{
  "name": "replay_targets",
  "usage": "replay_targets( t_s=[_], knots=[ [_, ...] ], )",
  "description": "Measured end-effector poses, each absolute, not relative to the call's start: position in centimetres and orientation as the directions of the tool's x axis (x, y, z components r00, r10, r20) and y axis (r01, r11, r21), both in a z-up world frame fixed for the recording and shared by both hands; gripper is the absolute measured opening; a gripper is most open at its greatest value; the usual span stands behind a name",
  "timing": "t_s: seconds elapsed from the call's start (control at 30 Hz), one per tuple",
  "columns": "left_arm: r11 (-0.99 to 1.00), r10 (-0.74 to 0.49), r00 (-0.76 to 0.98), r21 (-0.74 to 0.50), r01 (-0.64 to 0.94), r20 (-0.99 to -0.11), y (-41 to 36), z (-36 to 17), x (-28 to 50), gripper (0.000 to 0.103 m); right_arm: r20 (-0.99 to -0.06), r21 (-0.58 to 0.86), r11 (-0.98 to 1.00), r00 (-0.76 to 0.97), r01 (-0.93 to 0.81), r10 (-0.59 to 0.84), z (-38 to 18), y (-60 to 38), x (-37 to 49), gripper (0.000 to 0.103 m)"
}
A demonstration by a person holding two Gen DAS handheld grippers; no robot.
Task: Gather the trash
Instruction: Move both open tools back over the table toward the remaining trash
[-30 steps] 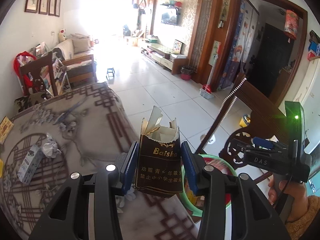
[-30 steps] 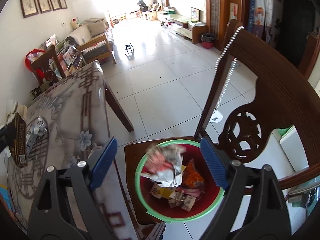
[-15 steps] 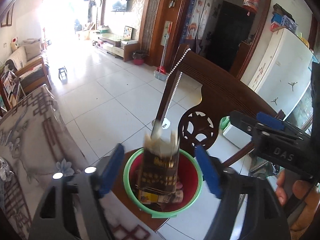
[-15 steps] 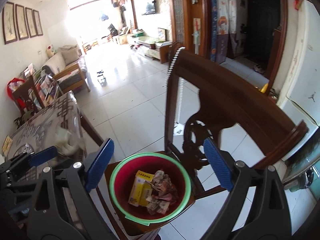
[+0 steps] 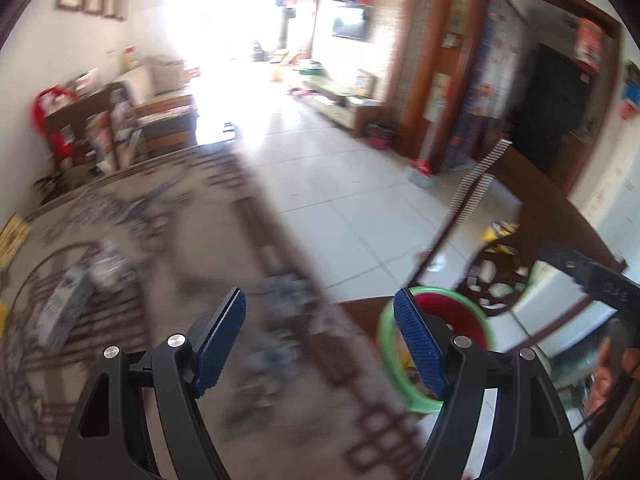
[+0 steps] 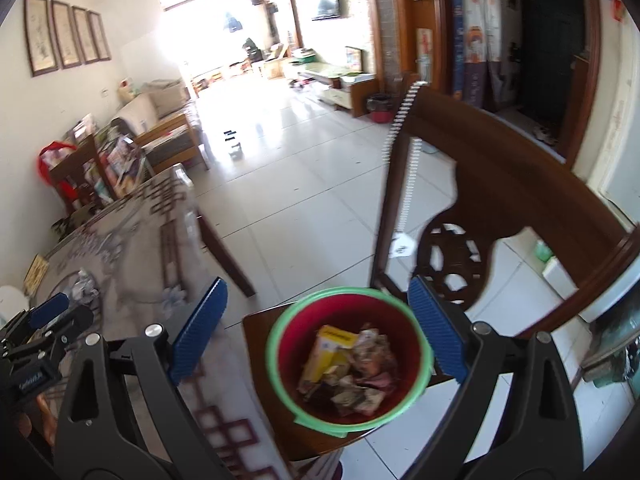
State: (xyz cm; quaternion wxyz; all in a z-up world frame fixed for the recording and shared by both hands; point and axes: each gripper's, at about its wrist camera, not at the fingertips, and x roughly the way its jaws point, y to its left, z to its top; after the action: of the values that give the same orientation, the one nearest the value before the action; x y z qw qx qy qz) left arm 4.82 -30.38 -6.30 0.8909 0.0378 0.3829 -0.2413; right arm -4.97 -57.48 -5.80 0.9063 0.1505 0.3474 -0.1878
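Left gripper (image 5: 318, 326): jaws held wide, nothing seen between the blue pads; positioned over the patterned surface (image 5: 168, 240), close to its edge. View heavily blurred.
Right gripper (image 6: 318, 326): jaws spread wide, nothing gripped; positioned above the bin, whose rim is framed between the pads.
Bin (image 6: 416, 390): red inside, green rim, set on the seat of a dark wooden chair (image 6: 500, 184) just beside the surface edge.
Trash in bin: a yellow and white carton (image 6: 326, 354) and crumpled wrappers (image 6: 370, 360) are seen piled at the bottom.
Trash on surface: a small box (image 5: 66, 308) and a crumpled white wad (image 5: 108, 264) are left lying touching each other, well apart from the bin; detail lost to blur.
Floor: pale tiles, seen beyond the chair.
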Motion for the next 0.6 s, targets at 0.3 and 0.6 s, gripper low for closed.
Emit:
replay_targets(
  t_s=[0.3,0.6],
  knots=[
    [0.985,-0.037,0.692,0.089,0.146,-0.721,-12.3,-8.0,12.0,0.076,-0.695,0.191,0.955,0.718,0.226,-0.031,-5.8,-46.5,1.5,0.090],
    [0.964,-0.009,0.626,0.161,0.214,-0.780,-5.1,-11.8,20.5,0.086,-0.621,0.385,0.922,0.754,0.052,0.216,-2.9,-35.7,11.3,0.091]
  ],
)
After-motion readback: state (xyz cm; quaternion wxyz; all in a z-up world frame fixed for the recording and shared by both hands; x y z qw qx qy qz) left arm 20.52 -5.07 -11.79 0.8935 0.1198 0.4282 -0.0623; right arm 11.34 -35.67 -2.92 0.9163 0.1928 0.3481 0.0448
